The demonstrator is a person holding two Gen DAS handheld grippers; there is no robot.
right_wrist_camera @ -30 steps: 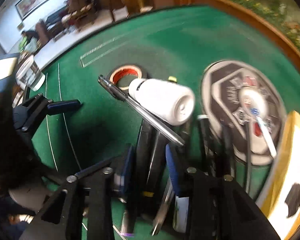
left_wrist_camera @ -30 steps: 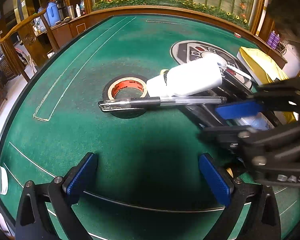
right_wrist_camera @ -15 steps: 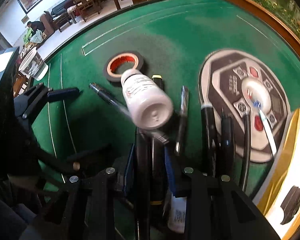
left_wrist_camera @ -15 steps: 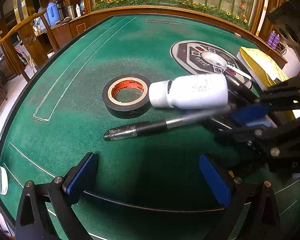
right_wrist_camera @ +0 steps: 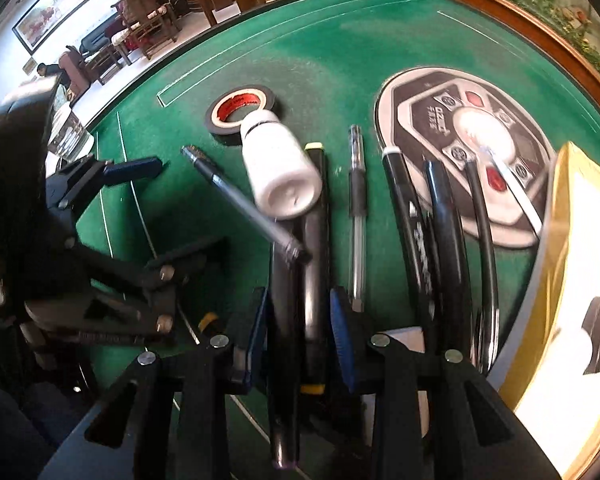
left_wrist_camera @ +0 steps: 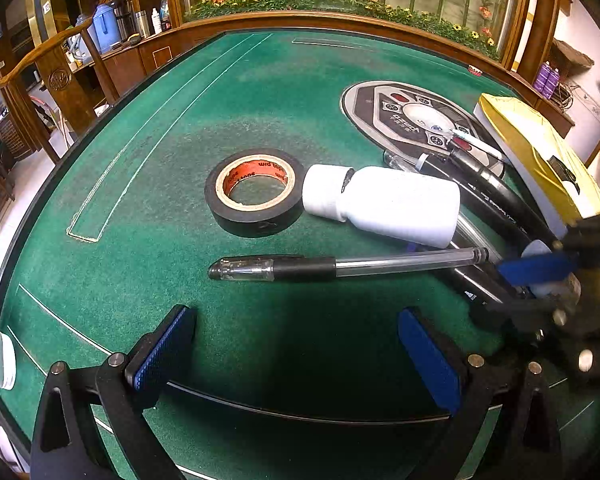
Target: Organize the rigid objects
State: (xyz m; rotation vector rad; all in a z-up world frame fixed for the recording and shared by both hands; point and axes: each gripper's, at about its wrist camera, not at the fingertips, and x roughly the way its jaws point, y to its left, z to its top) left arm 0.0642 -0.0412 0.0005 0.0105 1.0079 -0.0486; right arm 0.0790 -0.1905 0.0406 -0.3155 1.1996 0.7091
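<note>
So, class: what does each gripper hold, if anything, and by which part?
Left gripper: open, holding nothing. Right gripper, its jaws just closing, appears to grip two black markers side by side, near their rear ends.

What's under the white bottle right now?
The white bottle lies across a yellow-capped marker, its cap end against the tape roll. Whether its base touches the felt is hidden.
</note>
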